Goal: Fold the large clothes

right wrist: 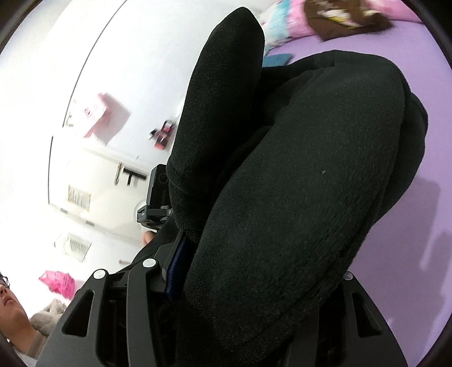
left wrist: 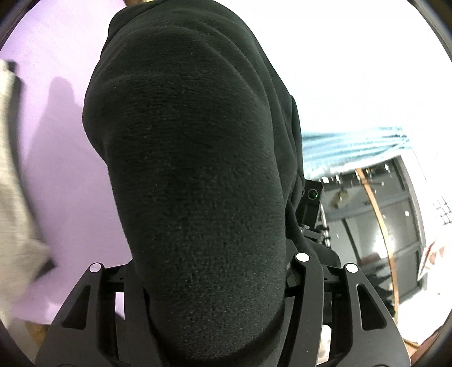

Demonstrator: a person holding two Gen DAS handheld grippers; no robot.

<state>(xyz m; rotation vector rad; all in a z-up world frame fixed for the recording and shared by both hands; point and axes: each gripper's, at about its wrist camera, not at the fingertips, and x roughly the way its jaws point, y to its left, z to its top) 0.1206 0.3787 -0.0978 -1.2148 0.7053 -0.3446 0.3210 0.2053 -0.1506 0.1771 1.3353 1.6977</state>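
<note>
A thick black fleece garment (left wrist: 192, 158) fills the left wrist view and hangs bunched over my left gripper (left wrist: 203, 278). The gripper is shut on a thick roll of it, and the cloth hides the fingertips. In the right wrist view the same black fleece garment (right wrist: 296, 197) is gathered in heavy folds, and my right gripper (right wrist: 248, 272) is shut on it, pads hidden. Each view catches the other gripper's small camera block beside the cloth: the right gripper's (left wrist: 312, 197) and the left gripper's (right wrist: 158, 183). Both grippers hold the garment above the purple bed sheet (left wrist: 56, 118).
A beige cloth (left wrist: 14, 183) blurs past at the left edge. Teal striped fabric (left wrist: 353, 146) and a dark glazed door (left wrist: 381, 225) lie to the right. Pink and brown items (right wrist: 339, 19) rest at the far end of the bed. A person (right wrist: 14, 310) and a pink bag (right wrist: 59, 282) are at lower left.
</note>
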